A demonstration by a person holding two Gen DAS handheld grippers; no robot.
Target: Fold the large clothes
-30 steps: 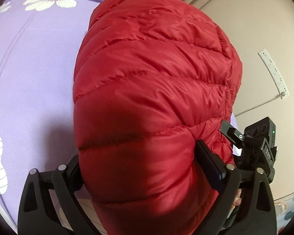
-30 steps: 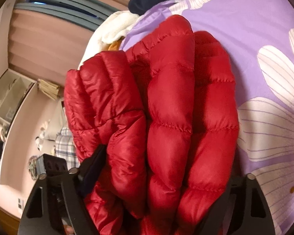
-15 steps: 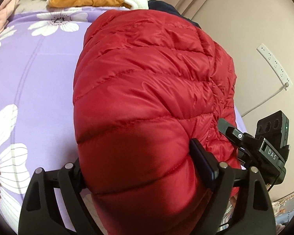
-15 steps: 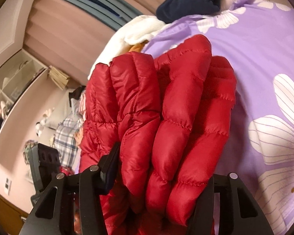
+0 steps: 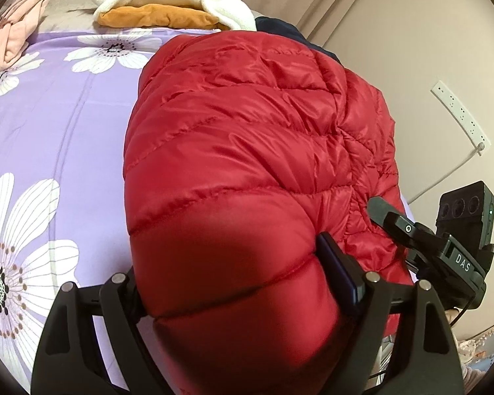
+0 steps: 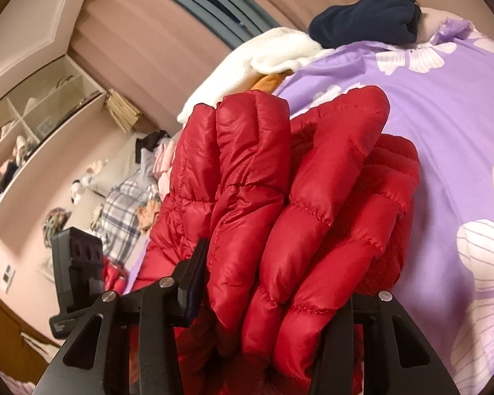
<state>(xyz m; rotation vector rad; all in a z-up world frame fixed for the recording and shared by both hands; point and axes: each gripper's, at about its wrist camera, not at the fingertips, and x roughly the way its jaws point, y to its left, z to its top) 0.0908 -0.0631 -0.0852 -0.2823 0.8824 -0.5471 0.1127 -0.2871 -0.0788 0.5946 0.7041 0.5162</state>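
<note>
Red quilted down jacket (image 5: 240, 171) bulges between both tongs: left tongs (image 5: 233, 283) clamp it wide, right tongs (image 6: 270, 283), just closing, squeeze its folds over the purple flowered bedsheet (image 5: 56, 125).

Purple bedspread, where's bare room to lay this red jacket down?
Free: the purple bedspread left of the red jacket, running up to the white and orange pile. Crowded: the bed's far edge, with that pile, pink clothes and a navy garment.

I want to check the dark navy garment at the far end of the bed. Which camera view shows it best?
The right wrist view: the navy garment lies whole and unobstructed beyond the red jacket. In the left wrist view only a narrow strip shows behind the jacket.
</note>
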